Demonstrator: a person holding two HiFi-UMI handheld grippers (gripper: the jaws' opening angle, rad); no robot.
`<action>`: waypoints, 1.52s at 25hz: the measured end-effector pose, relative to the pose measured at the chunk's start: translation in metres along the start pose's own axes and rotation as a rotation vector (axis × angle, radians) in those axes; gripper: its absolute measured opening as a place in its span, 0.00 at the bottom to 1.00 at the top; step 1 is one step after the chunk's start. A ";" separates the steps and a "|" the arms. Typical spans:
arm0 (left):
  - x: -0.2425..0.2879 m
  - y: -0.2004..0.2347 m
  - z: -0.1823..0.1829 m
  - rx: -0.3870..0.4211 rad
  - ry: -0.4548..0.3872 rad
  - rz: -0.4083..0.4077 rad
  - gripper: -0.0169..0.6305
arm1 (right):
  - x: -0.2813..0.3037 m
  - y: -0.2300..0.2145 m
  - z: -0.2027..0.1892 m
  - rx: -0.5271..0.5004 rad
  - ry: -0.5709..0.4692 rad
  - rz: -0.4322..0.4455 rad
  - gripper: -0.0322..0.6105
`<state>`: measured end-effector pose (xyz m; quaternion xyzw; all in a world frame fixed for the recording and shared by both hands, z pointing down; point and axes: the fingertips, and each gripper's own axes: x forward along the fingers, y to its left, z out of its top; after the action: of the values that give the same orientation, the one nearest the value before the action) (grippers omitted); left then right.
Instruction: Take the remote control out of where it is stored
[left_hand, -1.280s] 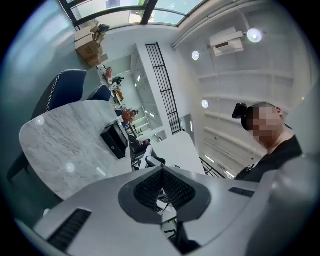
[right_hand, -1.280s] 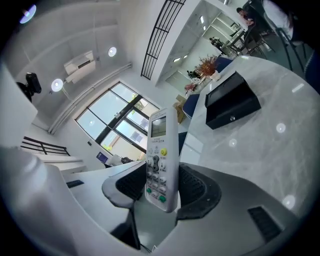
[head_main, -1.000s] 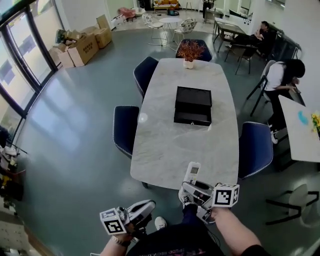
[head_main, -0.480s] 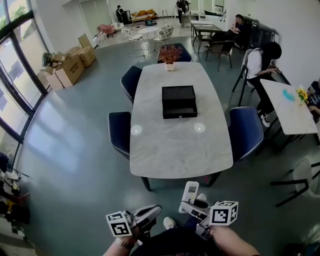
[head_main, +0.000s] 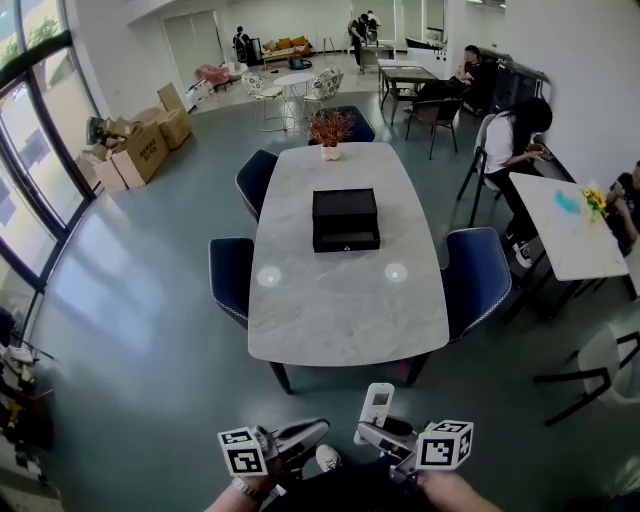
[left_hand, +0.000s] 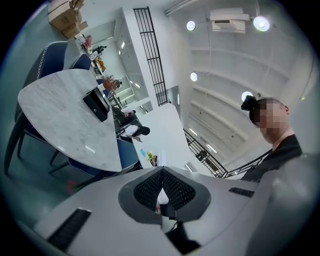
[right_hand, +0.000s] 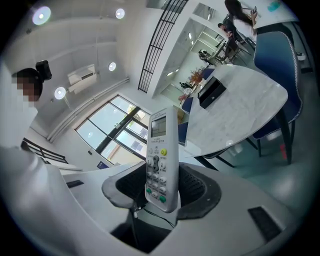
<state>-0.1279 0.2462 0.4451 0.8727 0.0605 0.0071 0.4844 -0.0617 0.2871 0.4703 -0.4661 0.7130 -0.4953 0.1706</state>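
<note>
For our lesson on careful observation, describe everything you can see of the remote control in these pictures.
The remote control is a slim white plastic-looking handset with a small grey screen at the top, a yellow button, rows of white keys and green ones lowest. Its lower end is clamped between the right gripper's fingers, screen end pointing outward.

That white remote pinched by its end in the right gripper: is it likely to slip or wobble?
Probably stiff: the remote control stands straight out of the right gripper without sagging. It looks like smooth plastic, so perhaps slippery, though the textured pads likely help. Gripped only at its lower end, it might pivot if bumped.
</note>
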 end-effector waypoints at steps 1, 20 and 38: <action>0.005 -0.002 -0.001 -0.001 -0.004 0.001 0.04 | -0.003 0.001 0.001 -0.001 0.009 0.011 0.34; 0.073 -0.034 -0.058 0.005 -0.094 0.081 0.04 | -0.081 -0.025 0.003 0.011 0.161 0.072 0.34; 0.079 -0.051 -0.059 0.041 -0.110 0.088 0.03 | -0.093 -0.014 0.005 -0.002 0.172 0.123 0.34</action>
<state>-0.0588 0.3316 0.4294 0.8834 -0.0043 -0.0210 0.4681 -0.0035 0.3610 0.4597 -0.3776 0.7527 -0.5212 0.1385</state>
